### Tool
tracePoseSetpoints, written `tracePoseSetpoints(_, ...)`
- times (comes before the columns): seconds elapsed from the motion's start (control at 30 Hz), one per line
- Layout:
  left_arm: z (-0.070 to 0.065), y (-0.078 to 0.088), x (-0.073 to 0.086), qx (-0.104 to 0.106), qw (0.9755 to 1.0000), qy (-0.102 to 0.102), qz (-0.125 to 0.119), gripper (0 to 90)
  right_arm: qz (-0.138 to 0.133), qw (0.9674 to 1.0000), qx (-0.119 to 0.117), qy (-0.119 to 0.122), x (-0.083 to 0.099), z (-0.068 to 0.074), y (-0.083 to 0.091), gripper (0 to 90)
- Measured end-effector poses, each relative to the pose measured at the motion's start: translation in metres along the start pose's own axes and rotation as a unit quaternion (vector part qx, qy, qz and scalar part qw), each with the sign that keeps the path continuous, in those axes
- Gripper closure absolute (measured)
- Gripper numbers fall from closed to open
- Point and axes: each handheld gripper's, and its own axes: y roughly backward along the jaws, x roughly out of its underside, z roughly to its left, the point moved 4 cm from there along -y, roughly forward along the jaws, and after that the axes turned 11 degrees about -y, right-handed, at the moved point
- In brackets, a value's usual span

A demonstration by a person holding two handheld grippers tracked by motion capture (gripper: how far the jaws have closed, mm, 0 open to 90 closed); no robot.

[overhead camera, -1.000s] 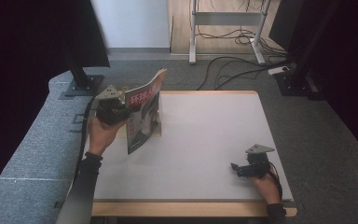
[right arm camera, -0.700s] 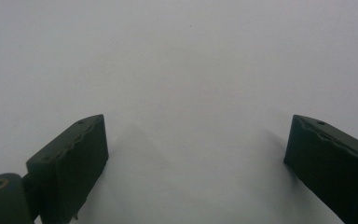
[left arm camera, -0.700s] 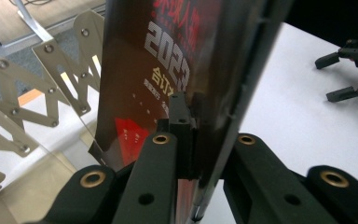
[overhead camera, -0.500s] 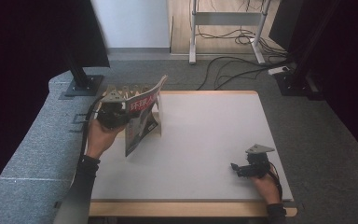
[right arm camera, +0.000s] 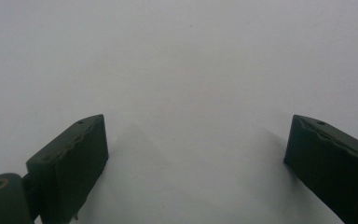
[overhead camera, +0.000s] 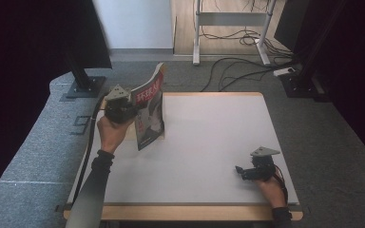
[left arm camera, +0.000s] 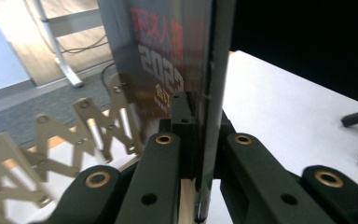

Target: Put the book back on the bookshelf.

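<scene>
moved: left gripper and the magazine have swung since a second ago; the magazine stood lower and more slanted over the left edge then, and now stands nearly upright with its top edge lifted toward the far side. Right gripper has not budged.
left fingers: clenched on the magazine, one on each face, as the left gripper view shows. The bite is near the edge, so the rest hangs free.
magazine position: off the counter, held over its near-left part, cover with red lettering facing right, lower corner just above the surface.
why upright: my guess is the edge grip lets the pages hang straight instead of splaying, handy for repositioning or setting it down flat.
right fingers: spread wide, nothing between them, bare white surface ahead.
right gripper position: parked low at the near-right corner, well apart from the magazine, seemingly waiting its turn.
risk: thin pinch on glossy paper; it could slip or pivot.
</scene>
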Motion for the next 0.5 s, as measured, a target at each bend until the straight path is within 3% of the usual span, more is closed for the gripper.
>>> tracePoseSetpoints(0.23, -0.027, -0.01, 0.002, -0.001, 0.9983, -0.049, 0.033, 82.0, 0.001, 1.0, -0.001, 0.0, 0.0, 0.0, 0.0, 5.3)
tracePoseSetpoints(0.5, -0.04, -0.016, 0.005, 0.013, 0.9978, -0.051, 0.04, 62.3, 0.002, 1.0, -0.001, 0.0, 0.0, 0.0, 0.0, 5.3)
